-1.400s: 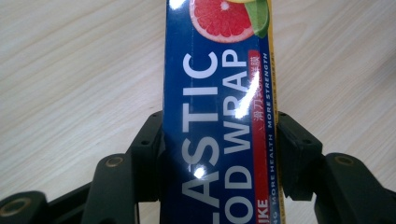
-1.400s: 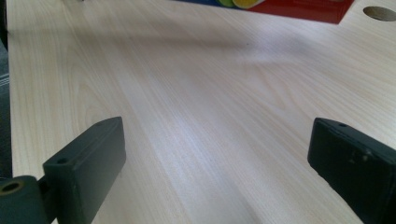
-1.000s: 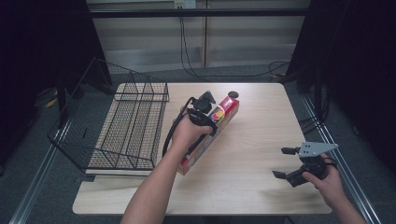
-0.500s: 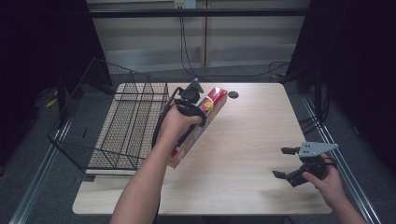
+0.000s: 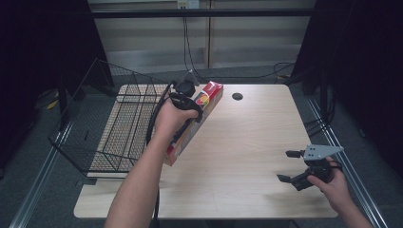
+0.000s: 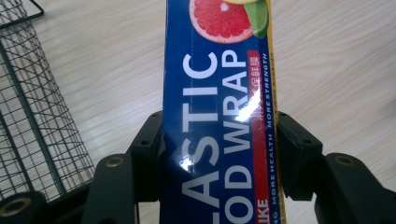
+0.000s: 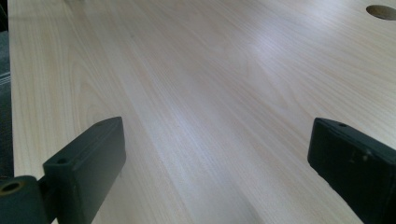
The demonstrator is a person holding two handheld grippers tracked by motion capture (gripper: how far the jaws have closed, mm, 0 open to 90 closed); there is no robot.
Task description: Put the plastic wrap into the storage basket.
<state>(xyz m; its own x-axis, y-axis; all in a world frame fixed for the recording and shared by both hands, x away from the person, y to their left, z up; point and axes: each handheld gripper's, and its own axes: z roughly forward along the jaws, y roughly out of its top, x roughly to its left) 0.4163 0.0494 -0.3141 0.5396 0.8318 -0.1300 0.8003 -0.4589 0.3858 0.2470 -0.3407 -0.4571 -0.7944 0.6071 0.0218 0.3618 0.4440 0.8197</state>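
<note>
1. Left gripper: jaws clamped on a long box of plastic food wrap, one pad on each long side.
2. Left gripper view: pads press flat against both edges of the box. Blue face with white lettering and a grapefruit picture faces the camera.
3. Box position: held above the table, left of centre, just right of the wire basket.
4. Box attitude in the high view: tilted, red far end up near the gripper, near end lower and pointing back toward the person. Whether the near end touches the tabletop, can't tell.
5. Left forearm comes in from the near edge and runs diagonally up to the box; the hand wraps the gripper body.
6. Basket: black wire, sits on the left part of the table, overhanging the left edge. Its mesh shows at the left of the left gripper view, near the box but not touching.
7. Right gripper: jaws wide apart, nothing between them. Held at the near right corner of the table, well apart from the box.
8. Right gripper view: both black pads over bare wood, a round hole in the tabletop at the far right.
9. Same hole in the high view, far centre of the table, right of the box's red end.
</note>
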